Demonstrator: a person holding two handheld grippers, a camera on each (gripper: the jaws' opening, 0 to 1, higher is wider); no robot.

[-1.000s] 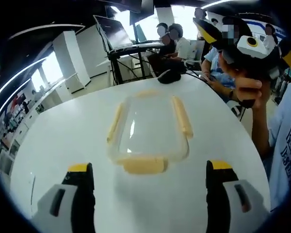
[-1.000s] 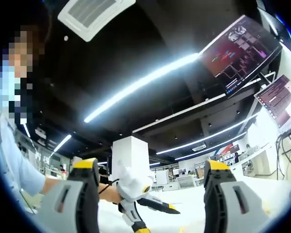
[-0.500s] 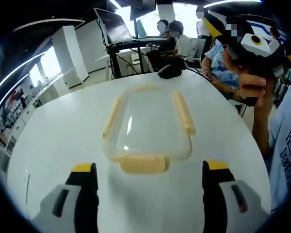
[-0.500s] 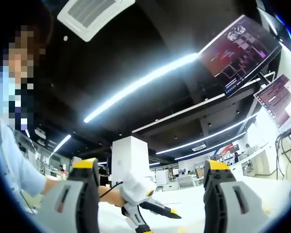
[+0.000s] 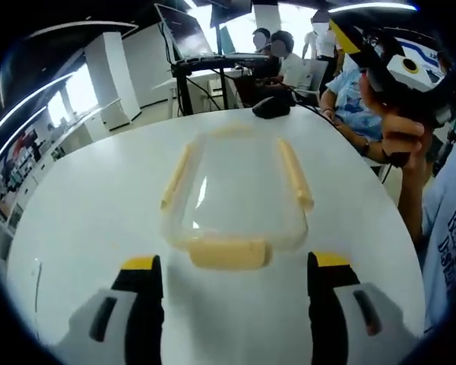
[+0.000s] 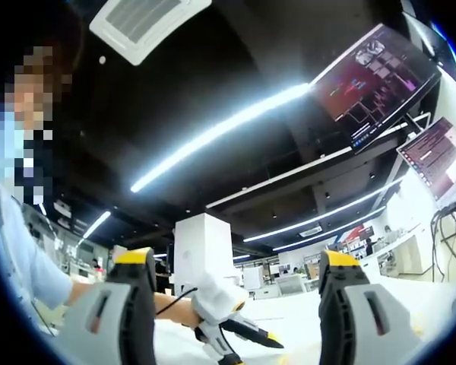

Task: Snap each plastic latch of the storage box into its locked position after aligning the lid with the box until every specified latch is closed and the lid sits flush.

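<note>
A wide white round table carries the things in the left gripper view, and near its middle lies the clear storage box with its lid on, flat on the surface and well apart from the table's edges. Its long axis runs away from the camera, along the line of the jaws, so one short end faces the left hand-held gripper and the other points toward the far side, where a dark object sits. A cream latch lies across the near short end, just ahead of the jaw tips; the left side latch and the right side latch run along the two long edges, and a fainter far latch crosses the far end. Whether any latch is snapped down cannot be told. The left hand-held gripper stands with its jaws wide apart, holding nothing, short of the box. The right hand-held gripper is likewise spread and empty in its own view, aimed up at the ceiling lights and monitors.
</note>
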